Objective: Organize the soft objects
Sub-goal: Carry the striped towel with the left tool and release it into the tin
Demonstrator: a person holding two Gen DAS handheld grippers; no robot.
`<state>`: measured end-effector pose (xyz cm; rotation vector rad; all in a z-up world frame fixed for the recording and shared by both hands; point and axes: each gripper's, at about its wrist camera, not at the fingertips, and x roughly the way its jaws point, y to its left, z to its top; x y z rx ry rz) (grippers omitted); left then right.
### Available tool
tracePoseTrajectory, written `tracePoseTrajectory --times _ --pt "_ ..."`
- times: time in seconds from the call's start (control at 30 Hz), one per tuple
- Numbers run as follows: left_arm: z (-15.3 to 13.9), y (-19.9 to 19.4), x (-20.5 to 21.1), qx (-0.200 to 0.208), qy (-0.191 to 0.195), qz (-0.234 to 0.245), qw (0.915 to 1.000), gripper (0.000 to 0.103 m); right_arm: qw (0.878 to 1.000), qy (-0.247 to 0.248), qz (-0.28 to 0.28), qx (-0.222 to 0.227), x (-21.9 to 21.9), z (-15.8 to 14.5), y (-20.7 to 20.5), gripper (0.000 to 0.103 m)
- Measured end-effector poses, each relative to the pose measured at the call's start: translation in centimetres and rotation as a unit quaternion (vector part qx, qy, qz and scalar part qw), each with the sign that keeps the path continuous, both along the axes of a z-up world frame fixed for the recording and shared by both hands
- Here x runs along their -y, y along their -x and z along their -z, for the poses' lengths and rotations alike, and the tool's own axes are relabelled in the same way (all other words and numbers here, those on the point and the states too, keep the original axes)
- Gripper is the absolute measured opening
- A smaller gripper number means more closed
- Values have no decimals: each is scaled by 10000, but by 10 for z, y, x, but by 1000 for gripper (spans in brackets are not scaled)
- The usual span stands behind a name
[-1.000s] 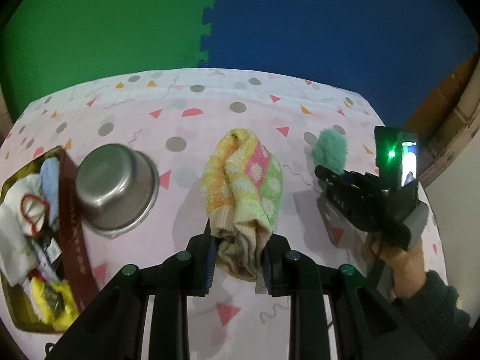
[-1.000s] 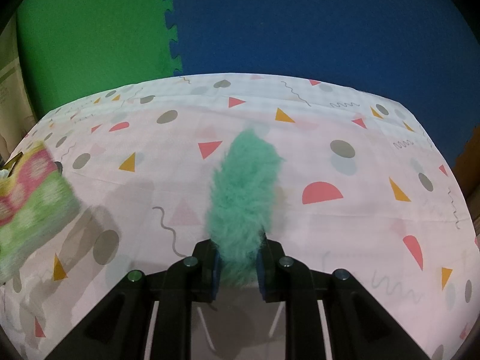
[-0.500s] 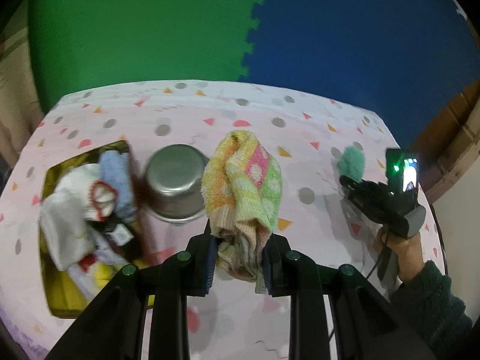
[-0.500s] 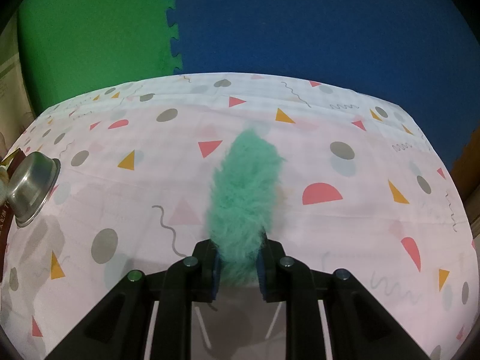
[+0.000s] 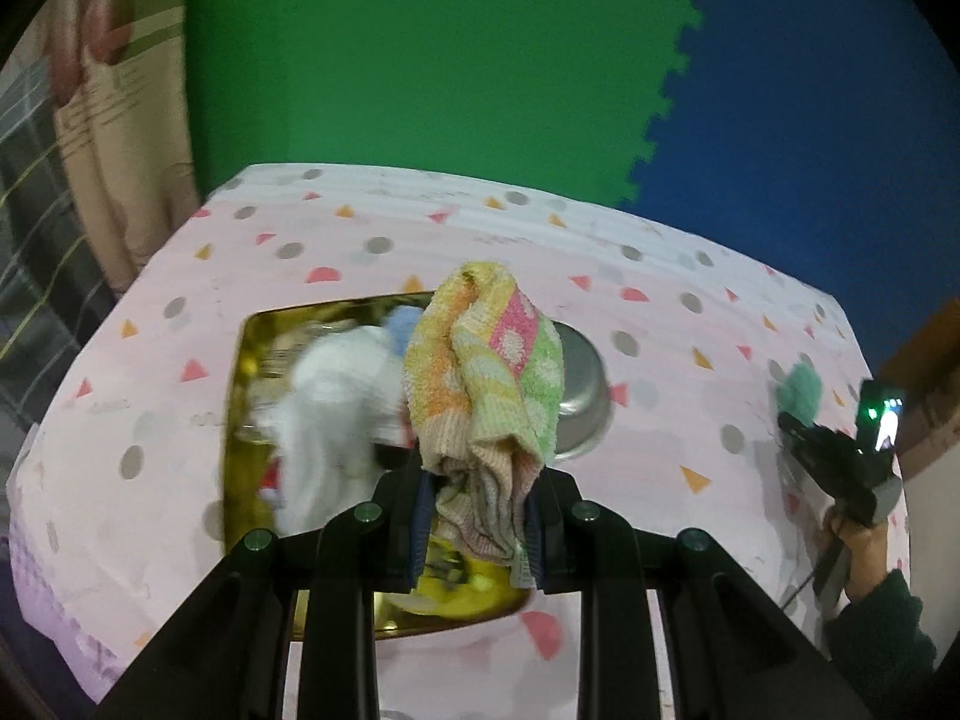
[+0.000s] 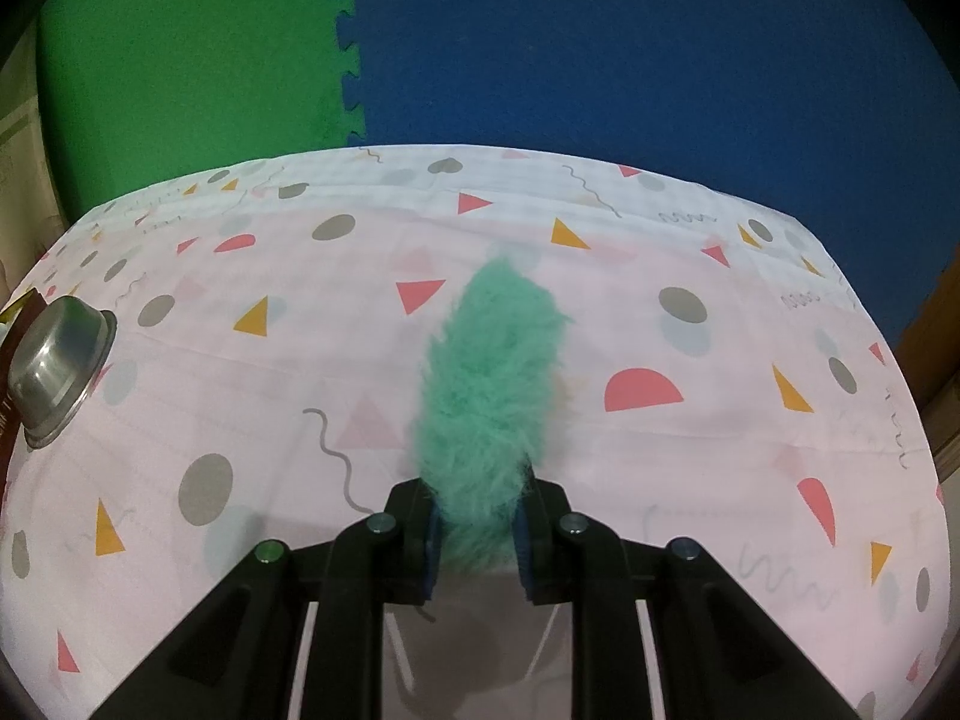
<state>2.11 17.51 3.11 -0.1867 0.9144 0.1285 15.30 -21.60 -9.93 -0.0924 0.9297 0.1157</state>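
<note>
My left gripper (image 5: 477, 516) is shut on a folded striped towel (image 5: 486, 372) in yellow, orange, pink and green, held in the air above a gold box (image 5: 237, 396) that holds white and blue cloths (image 5: 336, 396). My right gripper (image 6: 477, 540) is shut on a fluffy teal piece (image 6: 492, 372) low over the patterned tablecloth (image 6: 690, 450). The right gripper also shows at the far right of the left wrist view (image 5: 840, 468), with the teal piece (image 5: 801, 387) in it.
A steel bowl lies upside down next to the box, behind the towel (image 5: 579, 384), and at the left edge of the right wrist view (image 6: 57, 366). Green and blue foam mats (image 5: 450, 60) stand behind the table. Cardboard (image 5: 924, 372) is at the right.
My left gripper has carried the towel leftward, from over the bare cloth past the bowl to above the gold box. The right gripper and teal piece have hardly moved.
</note>
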Motion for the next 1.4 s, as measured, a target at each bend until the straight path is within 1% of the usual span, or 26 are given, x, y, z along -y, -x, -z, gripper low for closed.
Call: tracePoseTrajectory --times 0.07,0.2,0.4,0.5,0.67,0.87,0.93,1.1,1.17,1.27,1.4 --pt "-2 2 -11 12 -2 -132 9999 23 10000 10 5 2 0 0 0 20" --pt "-3 5 -35 10 -156 -404 9991 23 10000 13 8 3 0 0 1 20" --pt "13 8 -61 -61 -48 -661 9978 23 10000 36 4 4 -1 0 0 20" --pt "19 2 -71 40 -2 -776 9970 23 10000 63 1 9 -1 0 0 20" --pt "33 -13 -78 -20 72 -761 9971 23 9999 144 -4 22 -4 -1 1 20" --pt "30 -18 -77 61 197 -664 9976 23 9998 201 -7 26 -6 -1 1 20" --pt "26 -19 -76 133 172 -595 9980 23 9998 201 -6 26 -6 -1 1 20" --pt "32 -28 -72 39 301 -474 9984 23 9998 217 -6 30 -6 -1 0 20" --pt "35 -30 -67 11 211 -395 9990 24 9997 236 -7 32 -6 -1 0 20" --pt "42 -33 -65 -133 -48 -407 9991 25 9997 250 -12 34 -6 -1 1 20" --pt "49 -33 -64 -222 -281 -409 9985 32 9997 255 -12 35 -7 -1 0 20"
